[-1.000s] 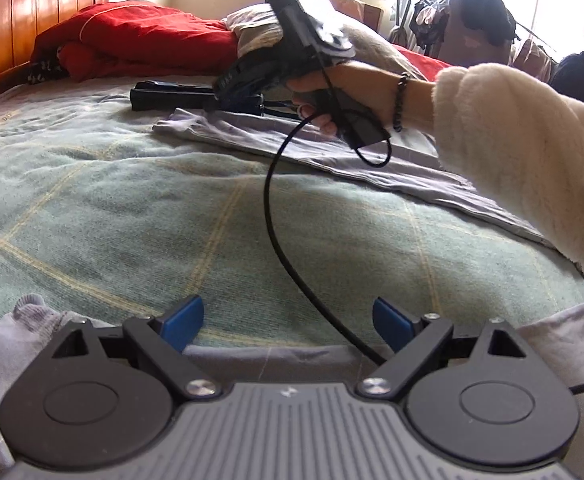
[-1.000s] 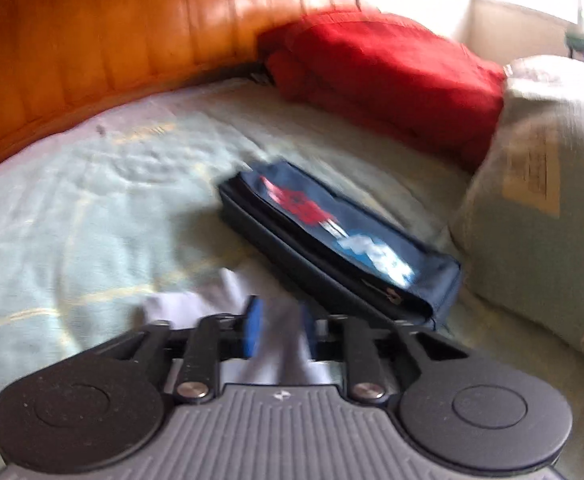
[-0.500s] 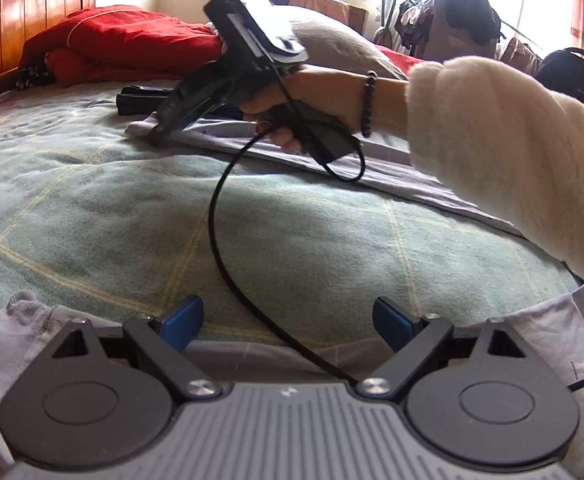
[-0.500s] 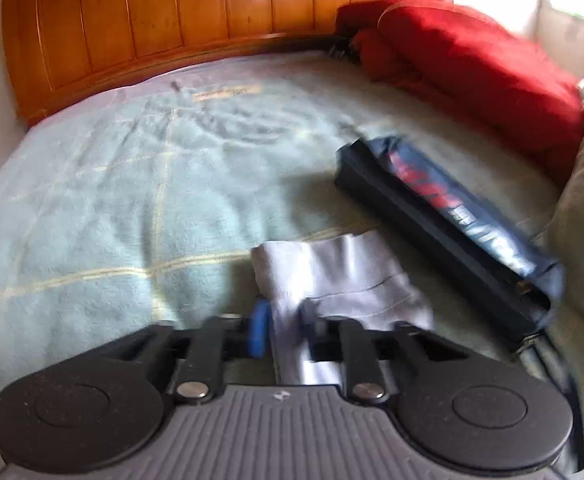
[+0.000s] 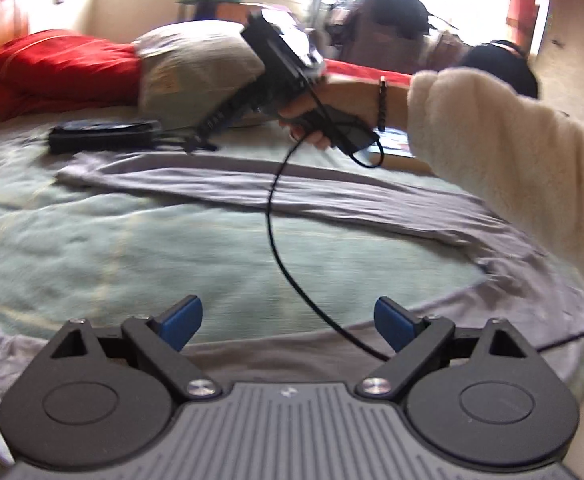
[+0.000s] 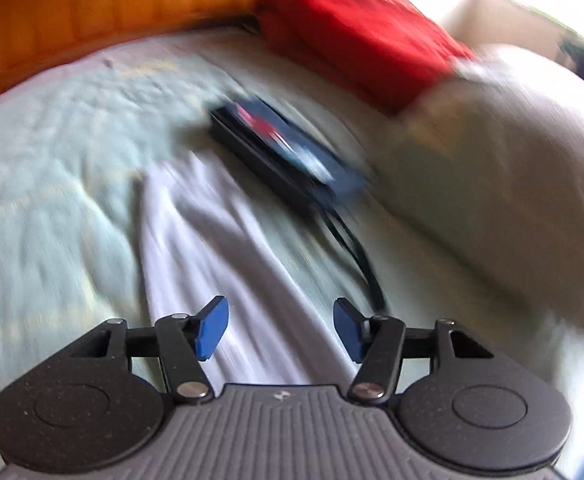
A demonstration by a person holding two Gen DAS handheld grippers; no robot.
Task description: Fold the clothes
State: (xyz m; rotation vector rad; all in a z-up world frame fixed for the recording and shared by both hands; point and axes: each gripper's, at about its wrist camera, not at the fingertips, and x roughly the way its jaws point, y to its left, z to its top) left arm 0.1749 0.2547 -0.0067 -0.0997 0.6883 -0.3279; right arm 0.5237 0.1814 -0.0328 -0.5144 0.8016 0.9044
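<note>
Both grippers, left gripper (image 5: 288, 322) and right gripper (image 6: 280, 330), fingers spread, holding nothing; the long grey cotton garment (image 5: 292, 192) lies loose — the dangling black cable (image 5: 276, 240) could snag it.

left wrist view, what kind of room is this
Most likely a bedroom: a bed with a green blanket, a pillow beside red bedding, and a wooden headboard.
</note>
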